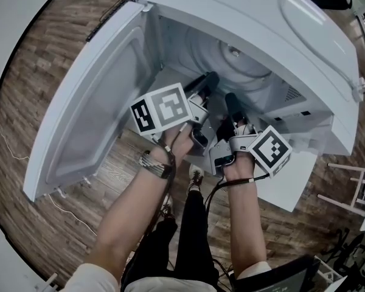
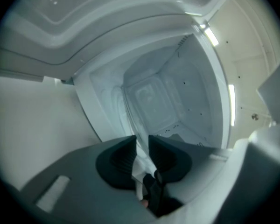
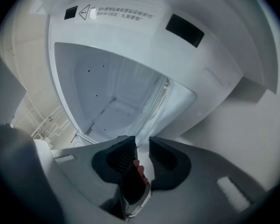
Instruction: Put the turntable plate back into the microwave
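The white microwave [image 1: 261, 17] stands with its door [image 1: 91, 120] swung wide to the left. The clear glass turntable plate [image 1: 231, 62] is inside the cavity, held tilted by its near rim. My left gripper [image 1: 208, 81] reaches into the opening and is shut on the rim. My right gripper [image 1: 232, 101], just right of it, grips the same rim. In the left gripper view the plate [image 2: 151, 101] rises from between the jaws of the left gripper [image 2: 141, 146]. In the right gripper view the plate's rim [image 3: 164, 90] curves up from the right gripper [image 3: 142, 146].
The open door spans the left side over a wooden floor [image 1: 36, 72]. The cavity's perforated side wall [image 3: 95, 83] is close on the left of the right gripper view. A white rack [image 1: 353, 181] stands at the right. A thin cable [image 1: 9, 145] lies on the floor.
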Demonstrator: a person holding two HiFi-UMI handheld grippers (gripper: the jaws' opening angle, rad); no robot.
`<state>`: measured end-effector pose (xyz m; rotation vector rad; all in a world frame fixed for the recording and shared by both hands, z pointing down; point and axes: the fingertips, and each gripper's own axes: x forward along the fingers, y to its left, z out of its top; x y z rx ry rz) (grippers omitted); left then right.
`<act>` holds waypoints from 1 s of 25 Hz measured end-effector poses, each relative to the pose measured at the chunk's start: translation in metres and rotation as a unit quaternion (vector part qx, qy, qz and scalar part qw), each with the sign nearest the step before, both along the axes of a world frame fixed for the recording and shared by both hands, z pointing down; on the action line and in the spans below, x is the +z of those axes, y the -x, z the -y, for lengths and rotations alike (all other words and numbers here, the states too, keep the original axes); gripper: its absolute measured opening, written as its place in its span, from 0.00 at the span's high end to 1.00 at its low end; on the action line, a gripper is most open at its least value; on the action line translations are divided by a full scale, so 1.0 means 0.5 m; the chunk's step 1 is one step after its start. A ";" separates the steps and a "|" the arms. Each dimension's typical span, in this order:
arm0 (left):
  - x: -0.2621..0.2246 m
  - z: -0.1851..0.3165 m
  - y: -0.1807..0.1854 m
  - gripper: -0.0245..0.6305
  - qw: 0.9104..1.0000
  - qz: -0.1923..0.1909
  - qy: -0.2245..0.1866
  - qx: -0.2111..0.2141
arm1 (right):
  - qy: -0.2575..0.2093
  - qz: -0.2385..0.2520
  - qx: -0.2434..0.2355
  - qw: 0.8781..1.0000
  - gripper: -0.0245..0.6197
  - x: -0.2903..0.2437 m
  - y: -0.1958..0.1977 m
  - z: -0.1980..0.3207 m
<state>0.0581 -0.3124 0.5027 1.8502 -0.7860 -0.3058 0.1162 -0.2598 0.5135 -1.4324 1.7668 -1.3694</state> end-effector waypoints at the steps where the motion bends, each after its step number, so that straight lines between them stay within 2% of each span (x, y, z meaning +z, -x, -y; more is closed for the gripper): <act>1: 0.000 -0.001 -0.001 0.82 1.000 0.015 -0.003 0.002 | -0.002 -0.003 -0.001 1.000 0.81 0.001 -0.001 0.001; 3: -0.004 -0.002 -0.003 0.83 0.998 0.053 -0.013 0.005 | -0.002 -0.003 -0.002 1.000 0.81 0.002 0.000 0.002; 6: -0.015 -0.002 -0.007 0.71 0.994 0.108 -0.033 0.015 | 0.005 0.022 0.000 1.000 0.85 0.009 0.002 0.005; 9: -0.015 -0.006 -0.013 0.70 0.988 0.143 -0.050 0.040 | 0.004 0.054 0.001 0.999 0.96 0.009 0.004 0.011; 12: -0.014 -0.011 -0.015 0.69 0.981 0.169 -0.067 0.065 | 0.002 0.062 -0.007 0.998 0.96 0.007 0.012 0.021; 20: -0.014 -0.014 0.001 0.67 0.992 0.095 -0.065 0.047 | -0.019 0.072 -0.011 0.997 0.96 -0.005 0.018 0.029; 25: 0.000 -0.019 0.004 0.73 0.993 0.089 -0.065 0.044 | -0.037 0.073 -0.017 0.997 0.96 -0.015 0.019 0.032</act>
